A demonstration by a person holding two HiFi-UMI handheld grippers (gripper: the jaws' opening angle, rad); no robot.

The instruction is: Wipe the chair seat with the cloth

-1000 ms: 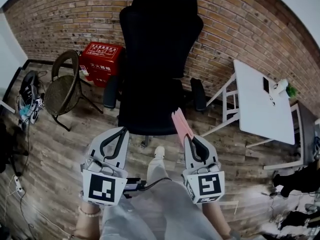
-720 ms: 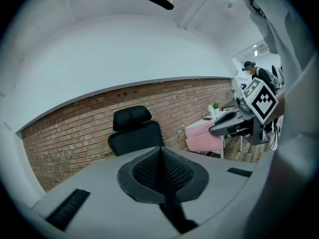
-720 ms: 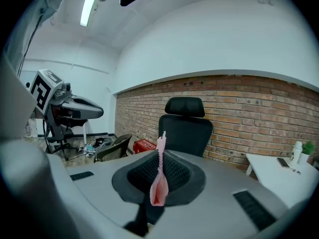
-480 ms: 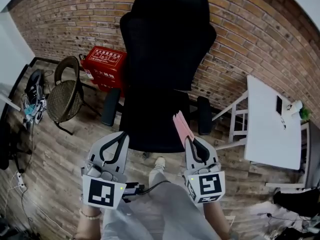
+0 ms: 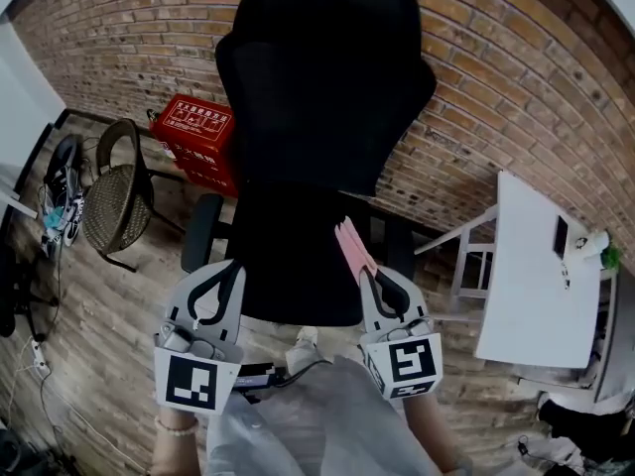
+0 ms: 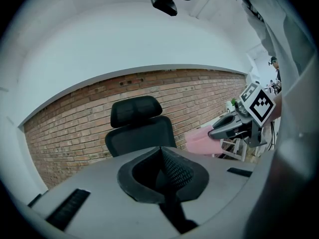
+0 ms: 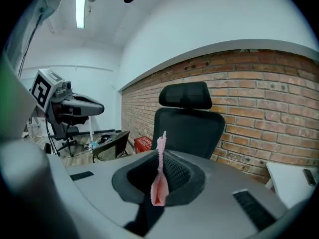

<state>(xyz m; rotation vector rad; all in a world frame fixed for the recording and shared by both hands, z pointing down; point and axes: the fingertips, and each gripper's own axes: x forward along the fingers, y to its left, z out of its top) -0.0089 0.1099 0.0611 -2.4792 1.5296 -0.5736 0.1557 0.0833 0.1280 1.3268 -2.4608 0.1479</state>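
Observation:
A black office chair (image 5: 317, 97) with a tall back and headrest stands before the brick wall; its seat (image 5: 293, 266) lies just ahead of both grippers. My right gripper (image 5: 369, 272) is shut on a folded pink cloth (image 5: 353, 248) that sticks up and forward over the seat's right side. In the right gripper view the pink cloth (image 7: 160, 176) is pinched between the jaws, with the chair (image 7: 188, 121) behind. My left gripper (image 5: 218, 288) hovers at the seat's front left, jaws shut and nothing between them. The left gripper view shows the chair (image 6: 139, 126) and the cloth (image 6: 202, 139) at right.
A wicker chair (image 5: 111, 191) and a red box (image 5: 198, 139) stand to the left by the wall. A white table (image 5: 541, 271) stands at the right with small items on it. Shoes (image 5: 55, 206) lie at the far left on the wooden floor.
The view has drawn closer to the office chair, which now fills more of the frame. Both grippers keep their hold and stance, the pink cloth now reaching over the seat.

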